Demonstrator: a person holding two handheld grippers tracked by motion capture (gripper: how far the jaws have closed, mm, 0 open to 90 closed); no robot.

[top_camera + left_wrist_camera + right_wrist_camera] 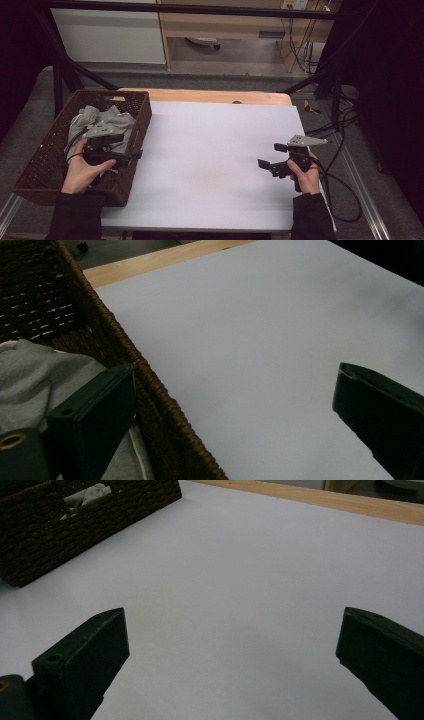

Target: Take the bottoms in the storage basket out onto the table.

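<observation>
Forearms in dark sleeves come in low, each hand wrapped around a claw. Left claw (131, 156) is held over the near right wall of the wicker basket (35, 167), its jaws spread wide and straddling that wall: one jaw over the grey cloth (107, 122) inside, the other out over the white tabletop (215, 150). Right claw (270, 157), well apart from it, hovers above bare tabletop with jaws wide too, pointing toward the basket. Grey cloth lies heaped just beyond the left hand (82, 170).
</observation>
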